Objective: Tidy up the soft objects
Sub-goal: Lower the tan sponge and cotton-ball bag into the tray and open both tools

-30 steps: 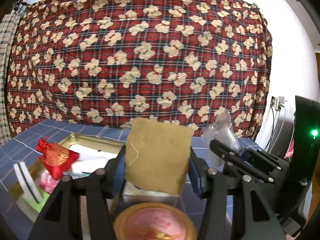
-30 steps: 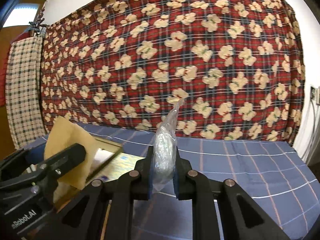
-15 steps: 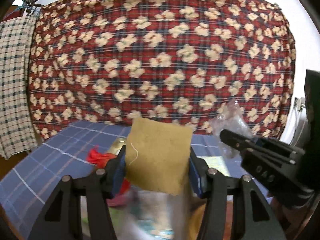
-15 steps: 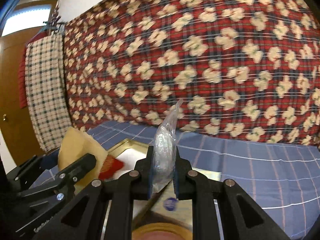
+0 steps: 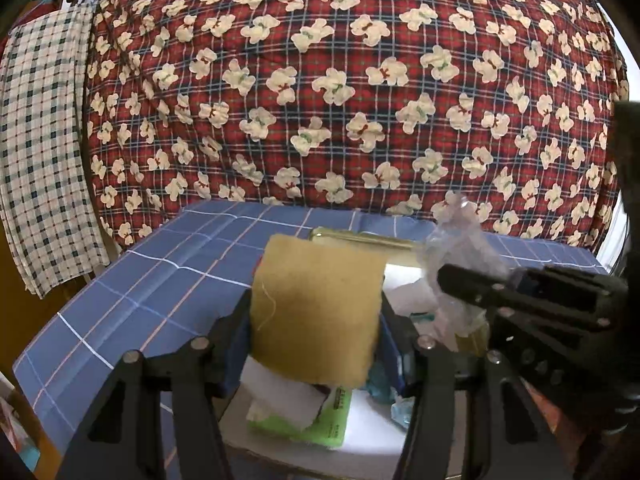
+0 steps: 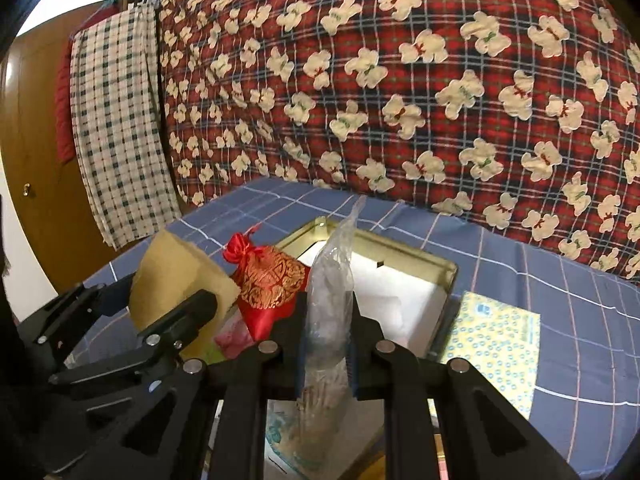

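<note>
gripping a tan sponge [image 5: 316, 312], the left claw [image 5: 314, 344] hovers over the gold tray [image 6: 404, 246]; the right claw [image 6: 326, 344] pinches a clear bag [image 6: 330, 280]. lower both well inside before letting go.

Backdrop: ahead of me a red plaid blanket printed with cream bears [image 5: 344, 92] hangs across the whole wall.
Left side: a white and dark green checked cloth [image 6: 116, 120] hangs from a hook, with something red behind it.
Door: a brown wooden door [image 6: 32, 168] stands at far left.
Table cover: a blue cloth with thin white and pink lines [image 5: 152, 280].
Wall: white above the blanket.
Light: bright, indoor.
</note>
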Motion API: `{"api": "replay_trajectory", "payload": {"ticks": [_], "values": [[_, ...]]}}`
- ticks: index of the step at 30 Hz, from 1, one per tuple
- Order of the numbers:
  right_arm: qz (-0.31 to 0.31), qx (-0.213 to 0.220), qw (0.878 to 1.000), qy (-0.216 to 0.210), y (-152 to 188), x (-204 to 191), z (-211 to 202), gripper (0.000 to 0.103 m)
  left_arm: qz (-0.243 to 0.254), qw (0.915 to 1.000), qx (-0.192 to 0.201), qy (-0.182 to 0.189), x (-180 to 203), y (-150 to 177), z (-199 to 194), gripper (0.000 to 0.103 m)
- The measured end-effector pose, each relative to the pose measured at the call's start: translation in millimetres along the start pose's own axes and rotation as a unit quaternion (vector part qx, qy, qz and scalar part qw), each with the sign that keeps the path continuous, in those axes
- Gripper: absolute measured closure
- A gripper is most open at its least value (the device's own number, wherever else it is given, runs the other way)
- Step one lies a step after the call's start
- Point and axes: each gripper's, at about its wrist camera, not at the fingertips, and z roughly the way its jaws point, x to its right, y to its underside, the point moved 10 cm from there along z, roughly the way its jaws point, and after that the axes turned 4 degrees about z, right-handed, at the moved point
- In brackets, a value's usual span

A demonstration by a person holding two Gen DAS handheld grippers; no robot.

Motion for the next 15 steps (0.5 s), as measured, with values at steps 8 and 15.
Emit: {"api": "replay_trajectory", "payload": {"ticks": [8,15], "values": [[0.013,-0.014,1.000,0.016,6.6,10.8,5.9,0.052,-0.001,0.9999,-0.004,-0.010,-6.3,2.0,1.0,0.038],[0.034,0.006,0.999,0.014,2.7,22.5,-10.5,0.042,0.002,0.9999,-0.007,-0.012,-4.4,3.7,-5.4,0.025]]}}
